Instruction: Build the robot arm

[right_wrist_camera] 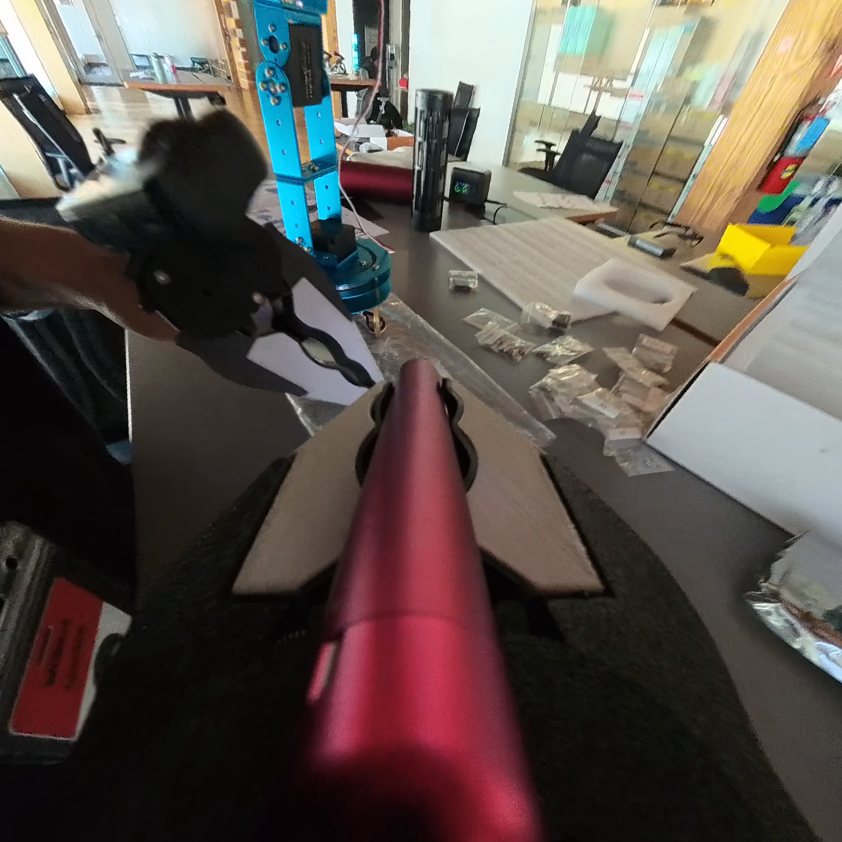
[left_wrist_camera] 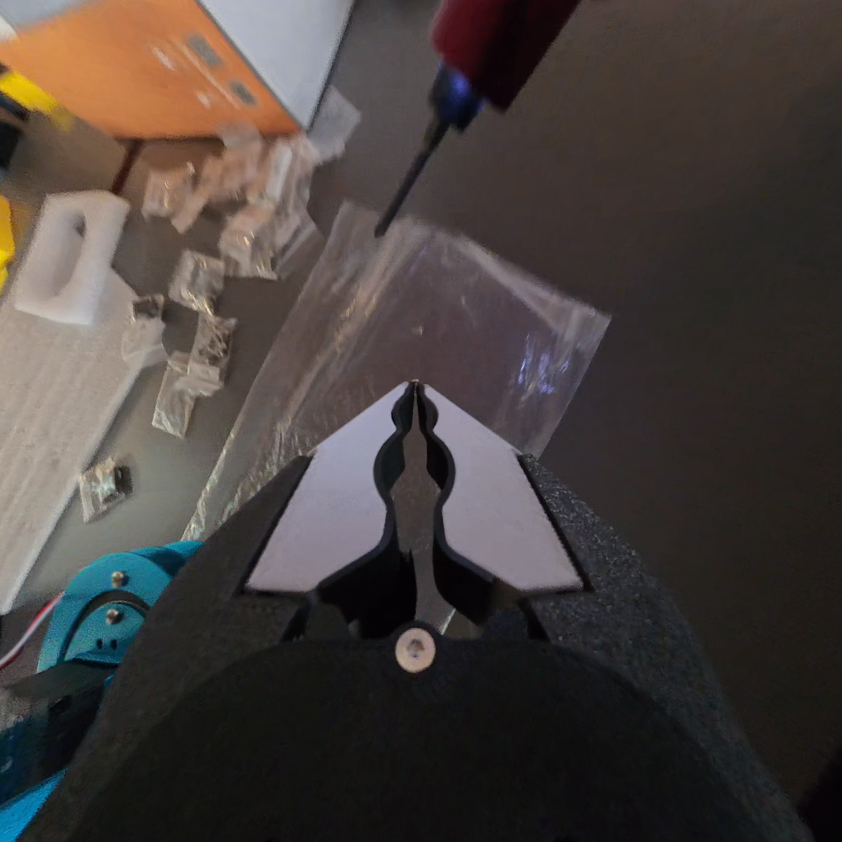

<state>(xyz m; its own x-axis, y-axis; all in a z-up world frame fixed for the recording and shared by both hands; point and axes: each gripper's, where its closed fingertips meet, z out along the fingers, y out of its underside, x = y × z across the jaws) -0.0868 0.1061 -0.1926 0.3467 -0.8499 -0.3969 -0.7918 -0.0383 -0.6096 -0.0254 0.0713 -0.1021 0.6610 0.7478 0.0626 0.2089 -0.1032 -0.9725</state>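
My left gripper (left_wrist_camera: 413,387) is shut, with a tiny silvery part (left_wrist_camera: 413,381) pinched at its very tips. It hovers over a clear plastic bag (left_wrist_camera: 455,319) lying on the dark table. My right gripper (right_wrist_camera: 414,387) is shut on a red screwdriver (right_wrist_camera: 410,546). In the left wrist view the screwdriver's red handle (left_wrist_camera: 474,41) and black shaft (left_wrist_camera: 405,182) point down at the bag's far edge, a short way beyond the left tips. In the right wrist view the left gripper (right_wrist_camera: 369,382) sits just left of the screwdriver's front end, held by a person's hand.
A blue robot arm (right_wrist_camera: 300,159) stands behind the left gripper; its base (left_wrist_camera: 105,606) shows at lower left. Several small hardware bags (right_wrist_camera: 565,378) lie right of the plastic. A white foam block (right_wrist_camera: 628,287), a white box (right_wrist_camera: 752,433), a black cylinder (right_wrist_camera: 430,150) and a foil bag (right_wrist_camera: 802,606) stand around. About 12 cm separates my left fingertips from my right.
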